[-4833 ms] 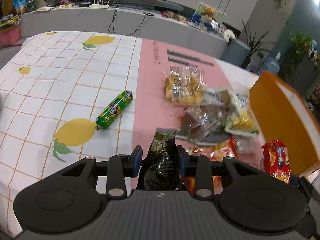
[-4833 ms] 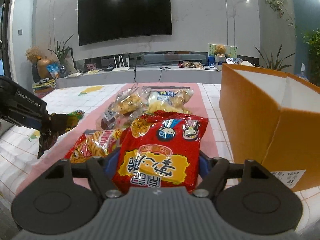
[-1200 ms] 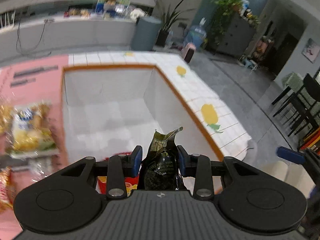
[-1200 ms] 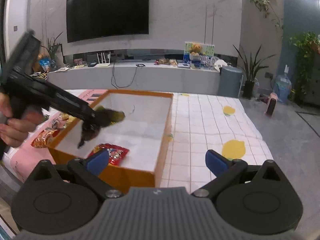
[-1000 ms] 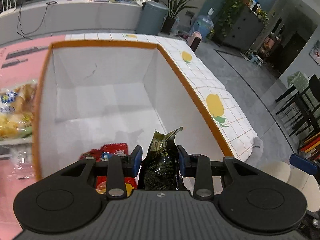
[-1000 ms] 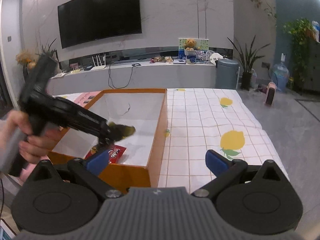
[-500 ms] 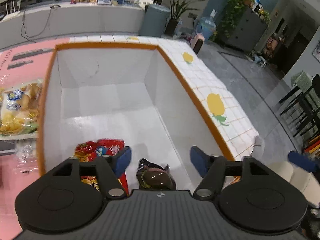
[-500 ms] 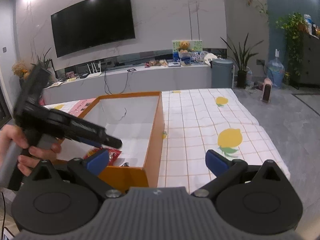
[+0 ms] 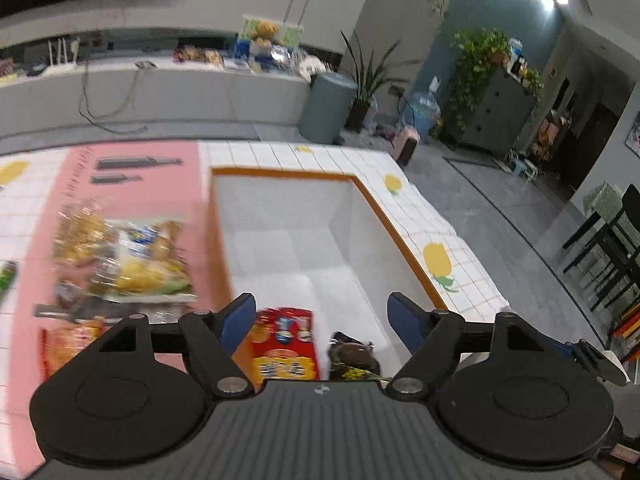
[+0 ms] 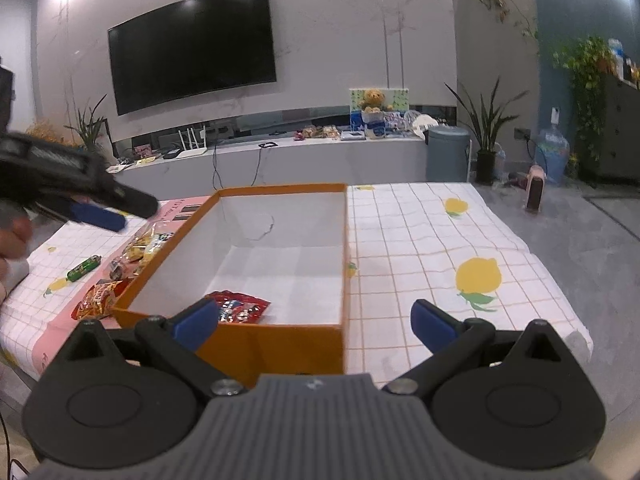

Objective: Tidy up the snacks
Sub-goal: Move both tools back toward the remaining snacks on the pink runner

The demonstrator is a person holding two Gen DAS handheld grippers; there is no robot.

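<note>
Both my claws gape empty, left claw point(image 9: 321, 312) above the orange box point(image 10: 280, 190) where the red packet point(image 9: 285, 344) and dark packet point(image 9: 352, 354) lie. Next I'd say reach for the snack pile point(image 9: 120, 256) on the bench point(image 9: 120, 184) beside the box, right claw point(image 10: 314, 320) waiting.

Both wrist views overlook the orange box point(image 9: 400, 236) point(image 10: 280, 336)

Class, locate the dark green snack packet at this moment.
In the left wrist view, the dark green snack packet lies inside the orange box, at its near end, just right of the red snack bag, below the open left gripper.
</note>
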